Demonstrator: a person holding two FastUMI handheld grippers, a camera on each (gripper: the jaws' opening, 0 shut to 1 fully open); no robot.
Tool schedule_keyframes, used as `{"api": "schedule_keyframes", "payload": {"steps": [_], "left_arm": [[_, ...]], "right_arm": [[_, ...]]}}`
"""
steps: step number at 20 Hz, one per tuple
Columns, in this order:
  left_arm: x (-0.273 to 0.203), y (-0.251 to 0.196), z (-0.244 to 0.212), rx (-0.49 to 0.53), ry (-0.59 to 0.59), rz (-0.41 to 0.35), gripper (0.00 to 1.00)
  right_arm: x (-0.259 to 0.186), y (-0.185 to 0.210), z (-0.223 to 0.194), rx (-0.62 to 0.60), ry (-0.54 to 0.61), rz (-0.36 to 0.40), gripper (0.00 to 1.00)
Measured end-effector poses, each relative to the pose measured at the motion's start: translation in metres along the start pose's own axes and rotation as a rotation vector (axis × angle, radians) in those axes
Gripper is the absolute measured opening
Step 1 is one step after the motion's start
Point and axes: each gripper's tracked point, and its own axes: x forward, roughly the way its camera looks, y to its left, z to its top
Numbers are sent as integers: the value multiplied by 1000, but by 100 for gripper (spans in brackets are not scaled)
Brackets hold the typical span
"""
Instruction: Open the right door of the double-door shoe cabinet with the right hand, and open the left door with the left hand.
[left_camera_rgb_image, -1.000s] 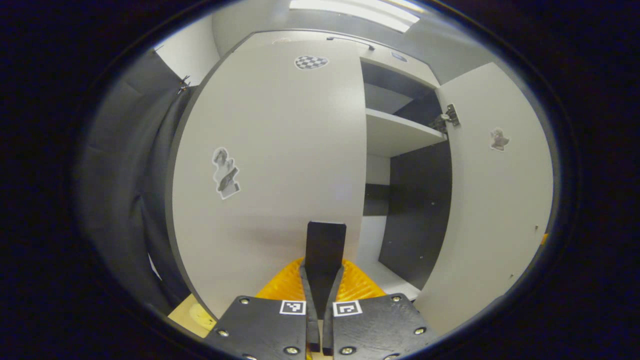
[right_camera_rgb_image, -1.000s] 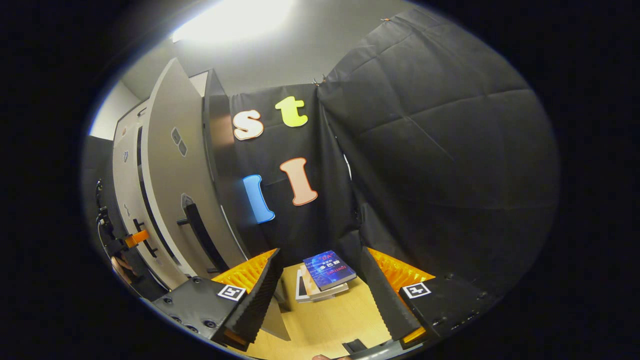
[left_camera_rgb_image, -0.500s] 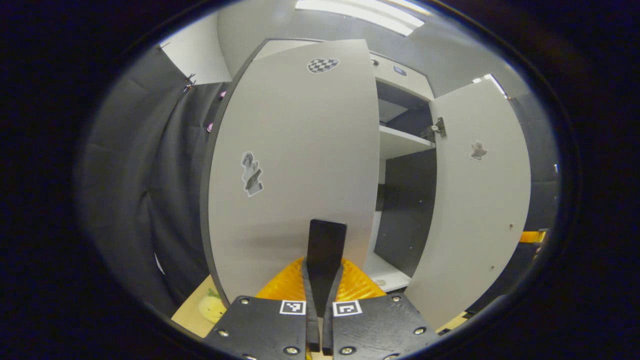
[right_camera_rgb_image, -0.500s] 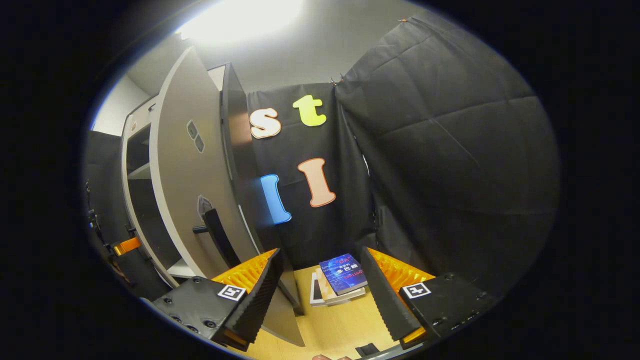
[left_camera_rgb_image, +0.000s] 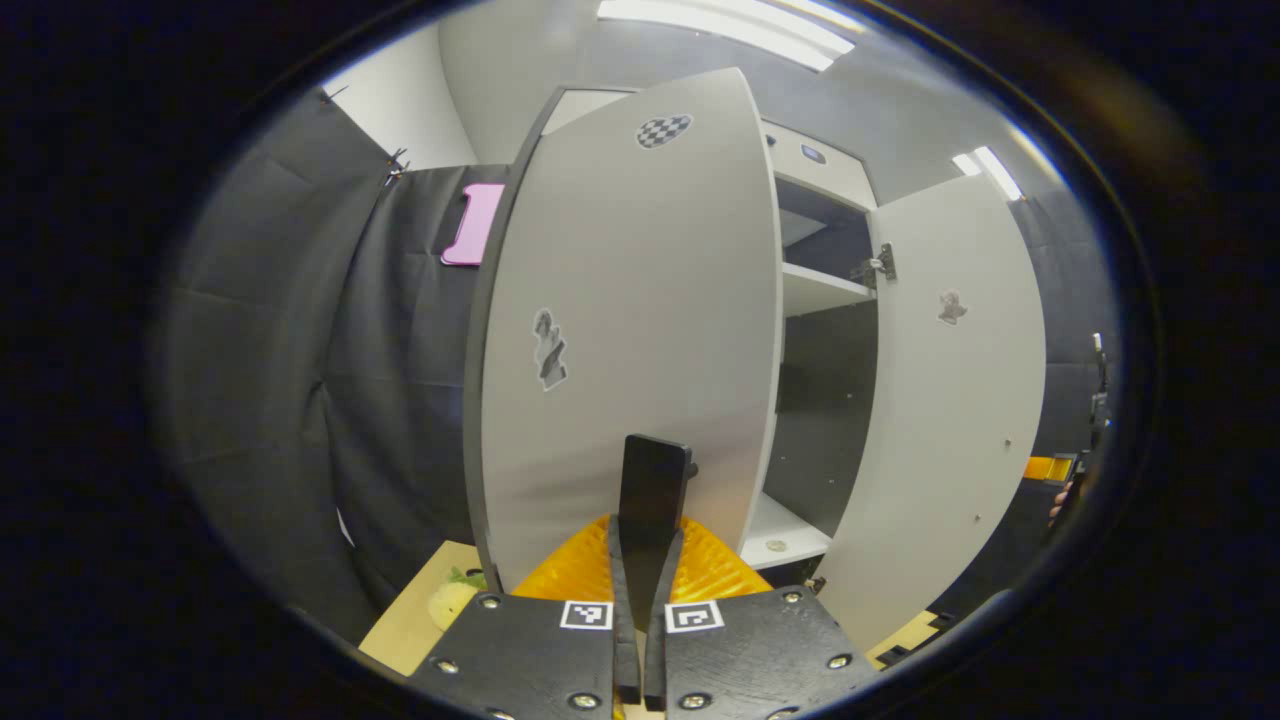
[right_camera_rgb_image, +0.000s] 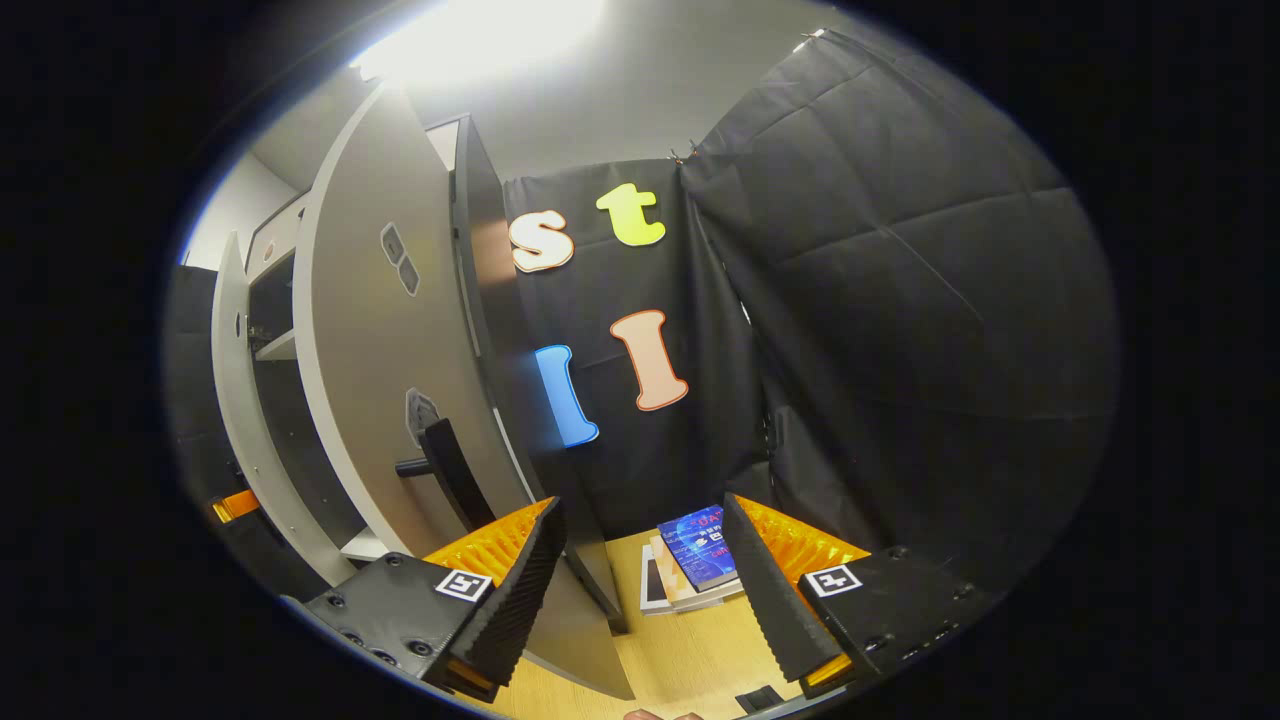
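Left gripper view: left gripper (left_camera_rgb_image: 641, 560), fingers drawn together on the dark handle (left_camera_rgb_image: 652, 490) of the left door (left_camera_rgb_image: 640, 330); that door directly ahead, swung partly open; stickers on its face; cabinet (left_camera_rgb_image: 815, 290) interior with a shelf ahead to the right; right door (left_camera_rgb_image: 950, 400) farther right, standing open; tabletop (left_camera_rgb_image: 410, 625) low to the left.

Right gripper view: right gripper (right_camera_rgb_image: 645, 580), fingers wide apart, holding nothing; right door (right_camera_rgb_image: 385, 360) to the left, open, its dark handle (right_camera_rgb_image: 455, 475) just beside the left finger; stacked books (right_camera_rgb_image: 695, 560) ahead between the fingers, on the wooden floor (right_camera_rgb_image: 690, 650).
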Motion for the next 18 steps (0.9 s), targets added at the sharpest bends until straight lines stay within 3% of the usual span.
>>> {"api": "schedule_keyframes", "payload": {"steps": [8,9,12,15,17,18], "left_arm": [[-32,34,7,7,-18,66,4],[-40,45,8,8,-21,78,3],[-56,80,14,0,-24,94,2],[-67,119,18,-23,-42,117,2],[-75,157,14,4,-22,201,2],[-75,168,17,20,-17,192,0]], "right_arm": [[-3,7,-1,0,-2,-21,92],[-3,10,-3,1,1,-23,98],[-8,26,-3,32,10,5,98],[-17,23,5,12,-14,-28,98],[-25,19,7,0,-20,-65,98],[-30,18,9,0,-24,-82,98]]}}
